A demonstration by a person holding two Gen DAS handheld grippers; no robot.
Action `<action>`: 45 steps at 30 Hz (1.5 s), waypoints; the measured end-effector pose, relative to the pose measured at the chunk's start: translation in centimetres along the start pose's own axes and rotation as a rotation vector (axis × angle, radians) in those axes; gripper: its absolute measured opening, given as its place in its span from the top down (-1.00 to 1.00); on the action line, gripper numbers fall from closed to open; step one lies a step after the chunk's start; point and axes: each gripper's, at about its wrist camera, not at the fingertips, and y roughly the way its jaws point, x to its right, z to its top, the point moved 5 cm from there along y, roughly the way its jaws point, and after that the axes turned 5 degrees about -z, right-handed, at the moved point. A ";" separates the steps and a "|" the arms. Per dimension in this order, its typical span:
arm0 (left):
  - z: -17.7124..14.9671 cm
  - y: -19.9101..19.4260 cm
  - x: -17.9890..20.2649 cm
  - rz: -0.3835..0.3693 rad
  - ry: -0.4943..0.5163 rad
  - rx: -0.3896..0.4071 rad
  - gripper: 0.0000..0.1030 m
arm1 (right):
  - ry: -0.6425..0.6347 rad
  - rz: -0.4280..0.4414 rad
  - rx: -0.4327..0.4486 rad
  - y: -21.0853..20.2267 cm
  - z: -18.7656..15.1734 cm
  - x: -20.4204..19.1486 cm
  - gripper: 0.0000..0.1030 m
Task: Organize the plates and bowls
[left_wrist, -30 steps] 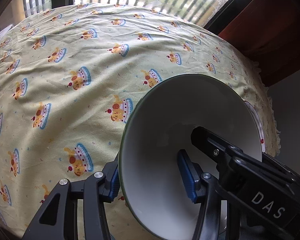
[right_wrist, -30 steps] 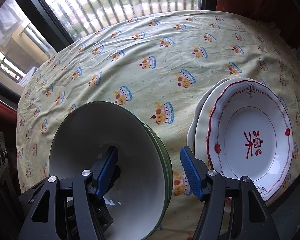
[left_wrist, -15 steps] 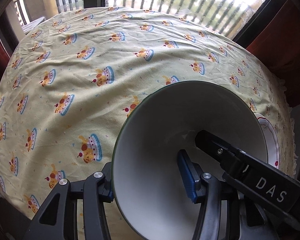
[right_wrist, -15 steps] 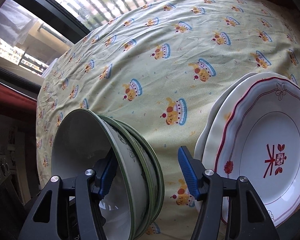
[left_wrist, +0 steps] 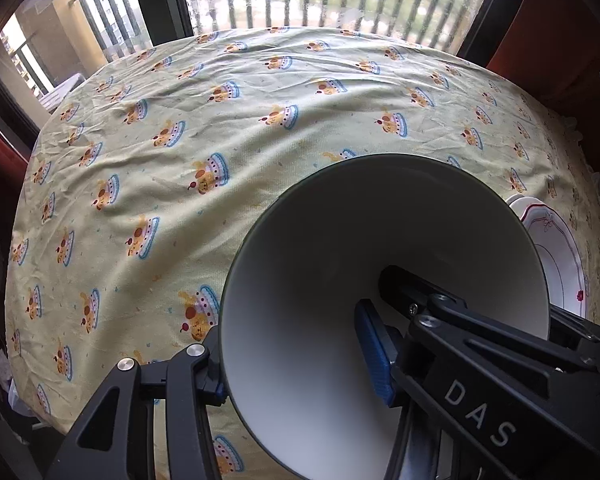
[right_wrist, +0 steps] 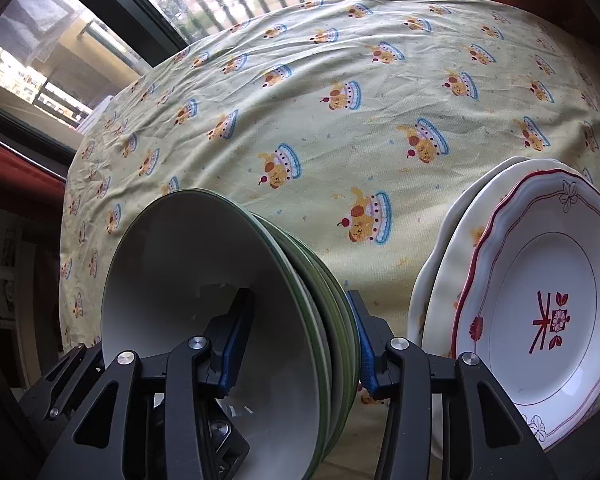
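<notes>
Closing since earlier, right gripper (right_wrist: 298, 344) clamps stacked bowls (right_wrist: 220, 320) beside plates (right_wrist: 540, 300); left gripper (left_wrist: 296, 360) grips them too.

"DAS" on right gripper (left_wrist: 384, 308) body.

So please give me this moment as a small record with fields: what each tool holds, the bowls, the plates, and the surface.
left tool: shut on the rim of the bowl stack, one finger outside, one inside
right tool: shut on the rim of the same stack, one finger inside the top bowl, one on the outer side
bowl stack: nested green-rimmed bowls, white inside, tilted
plates: red-trimmed plate lying on a cream plate, right of the bowls
tablecloth: pale yellow, cake print, wrinkled
</notes>
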 end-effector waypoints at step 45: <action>-0.5 -5.4 5.4 -0.018 0.018 0.189 0.00 | 0.017 -0.020 0.135 -7.7 -0.7 3.2 0.04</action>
